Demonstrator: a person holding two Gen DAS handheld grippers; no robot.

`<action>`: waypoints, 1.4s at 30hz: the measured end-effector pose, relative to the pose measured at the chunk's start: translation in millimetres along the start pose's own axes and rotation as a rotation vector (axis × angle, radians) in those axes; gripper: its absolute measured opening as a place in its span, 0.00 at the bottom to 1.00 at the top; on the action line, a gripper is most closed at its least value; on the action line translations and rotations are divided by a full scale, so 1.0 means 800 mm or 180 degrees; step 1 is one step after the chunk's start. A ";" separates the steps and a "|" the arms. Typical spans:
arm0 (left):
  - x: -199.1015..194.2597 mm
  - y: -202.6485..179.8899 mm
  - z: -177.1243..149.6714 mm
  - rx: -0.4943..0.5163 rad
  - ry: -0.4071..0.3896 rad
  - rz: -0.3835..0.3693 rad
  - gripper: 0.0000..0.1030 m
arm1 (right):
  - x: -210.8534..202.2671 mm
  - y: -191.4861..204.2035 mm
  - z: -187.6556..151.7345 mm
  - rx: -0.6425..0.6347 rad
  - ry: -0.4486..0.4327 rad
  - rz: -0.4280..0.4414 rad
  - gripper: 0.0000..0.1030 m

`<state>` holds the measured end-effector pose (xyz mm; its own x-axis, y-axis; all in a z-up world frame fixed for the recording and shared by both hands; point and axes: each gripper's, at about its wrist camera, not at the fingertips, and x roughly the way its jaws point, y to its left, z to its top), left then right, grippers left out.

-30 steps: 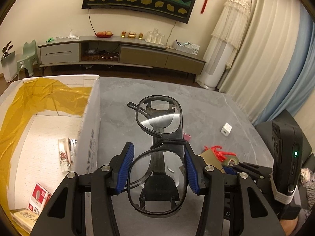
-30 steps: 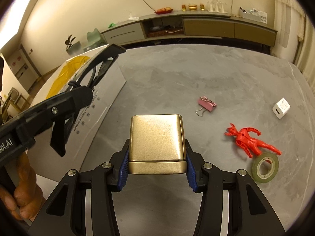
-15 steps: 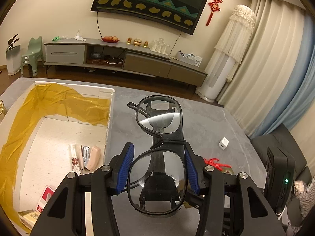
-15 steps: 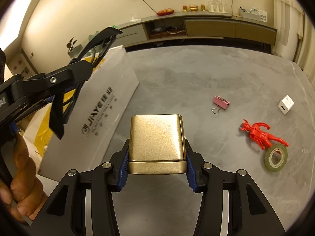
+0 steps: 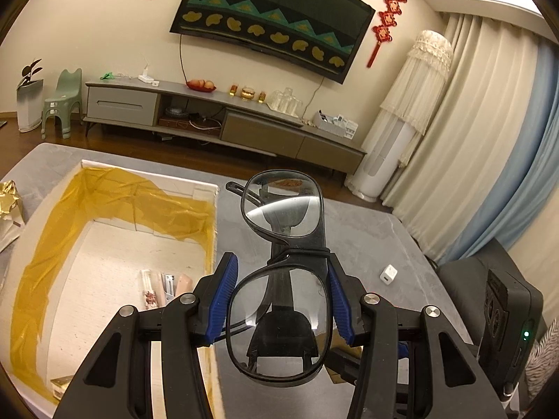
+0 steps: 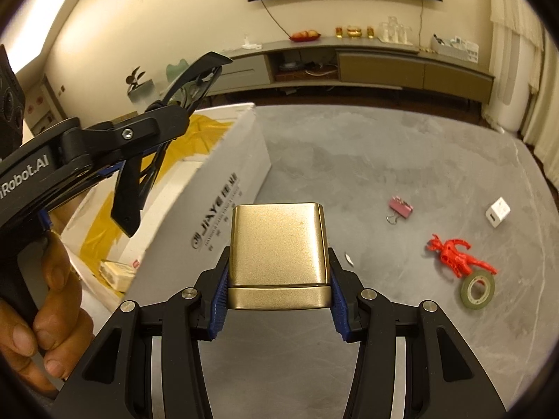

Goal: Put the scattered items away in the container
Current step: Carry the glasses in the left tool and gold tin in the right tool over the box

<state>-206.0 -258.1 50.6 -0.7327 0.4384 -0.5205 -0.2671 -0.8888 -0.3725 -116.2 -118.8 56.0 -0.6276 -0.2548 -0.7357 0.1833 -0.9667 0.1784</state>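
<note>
My left gripper (image 5: 279,293) is shut on a pair of black-framed glasses (image 5: 284,258), held upright above the table beside the box's right wall. The white cardboard box (image 5: 209,244), lined with yellow tape, lies to the left and holds several small items (image 5: 164,286). My right gripper (image 6: 277,279) is shut on a gold metal tin (image 6: 277,248), raised above the grey table just right of the box (image 6: 223,192). In the right wrist view the left gripper (image 6: 167,118) with the glasses hangs over the box, a hand (image 6: 38,314) on its handle.
On the grey table to the right lie a pink binder clip (image 6: 400,207), a white charger cube (image 6: 498,212), a red toy figure (image 6: 454,255) and a green tape roll (image 6: 477,288). Crumpled gold foil (image 5: 8,199) sits left of the box. A dark sofa (image 5: 468,279) borders the table's right.
Both grippers have risen and tilted up, so the box interior shows more fully. The left gripper with the glasses has shifted toward the box; the right still holds the tin.
</note>
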 end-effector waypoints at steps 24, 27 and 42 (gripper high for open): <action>-0.082 0.071 0.032 -0.0286 -0.0370 -0.0010 0.50 | -0.017 0.108 0.036 -0.0513 -0.0121 0.0008 0.50; -0.089 0.084 0.035 -0.0347 -0.0396 -0.0004 0.50 | -0.015 0.121 0.039 -0.0562 -0.0128 0.0024 0.50; -0.117 0.159 0.042 -0.0796 -0.0494 0.0182 0.50 | 0.003 0.172 0.064 -0.0772 -0.0110 0.0138 0.49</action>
<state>-192.3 -416.8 78.0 -0.8343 0.3457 -0.4296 -0.0743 -0.8424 -0.5337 -131.4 -253.3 111.9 -0.6400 -0.3007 -0.7071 0.3843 -0.9222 0.0443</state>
